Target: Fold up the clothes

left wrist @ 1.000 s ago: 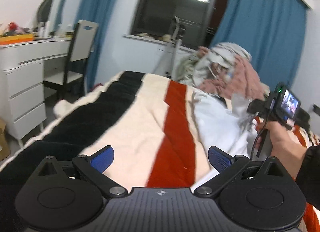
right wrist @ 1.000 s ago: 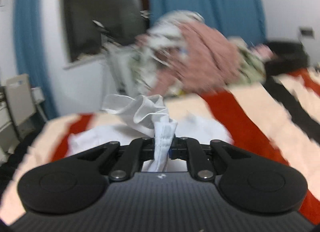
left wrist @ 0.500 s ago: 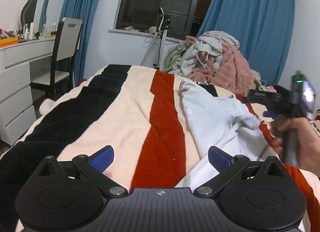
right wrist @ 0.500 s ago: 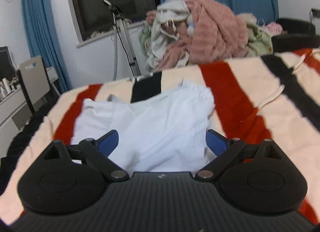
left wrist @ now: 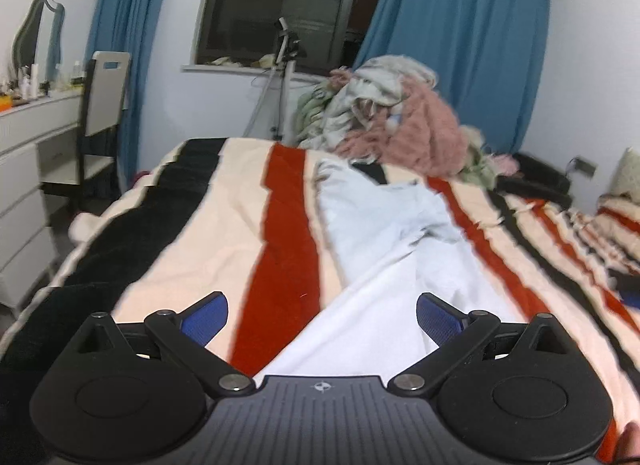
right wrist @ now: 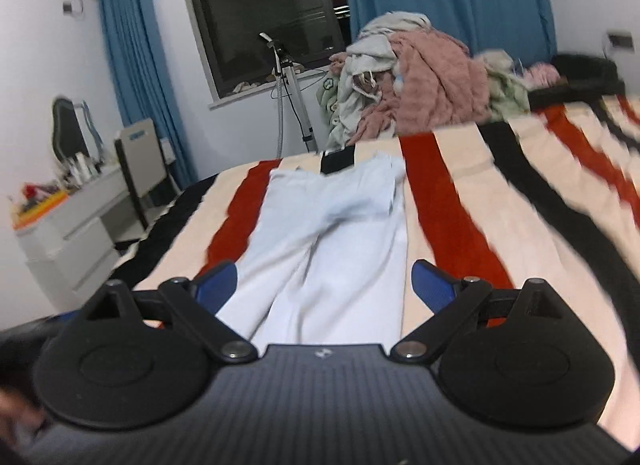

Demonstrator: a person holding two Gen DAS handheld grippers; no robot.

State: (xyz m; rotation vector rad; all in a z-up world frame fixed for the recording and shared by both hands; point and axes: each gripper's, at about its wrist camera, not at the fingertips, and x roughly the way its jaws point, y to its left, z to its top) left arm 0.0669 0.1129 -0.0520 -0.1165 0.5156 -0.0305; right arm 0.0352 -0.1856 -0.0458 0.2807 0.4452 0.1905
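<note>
White trousers [left wrist: 384, 249] [right wrist: 320, 233] lie lengthwise on a bed covered by a cream, red and black striped blanket [left wrist: 192, 249] [right wrist: 460, 217], waistband toward the far end. My left gripper [left wrist: 322, 315] hovers open over the near part of the trousers, its blue pads wide apart and empty. My right gripper [right wrist: 324, 285] is open too, above the near ends of the two legs, with nothing between its pads. Neither gripper shows in the other's view.
A heap of unfolded clothes [left wrist: 396, 121] [right wrist: 420, 81], pink and pale, is piled at the bed's far end. A tripod [left wrist: 280, 77] stands below the dark window. A white dresser [left wrist: 24, 169] and a chair [left wrist: 100, 113] stand left of the bed.
My right gripper let go of the white fabric it held, opened wide and pulled back toward the legs' near end. The trousers now lie flat. The right hand left the left wrist view.
</note>
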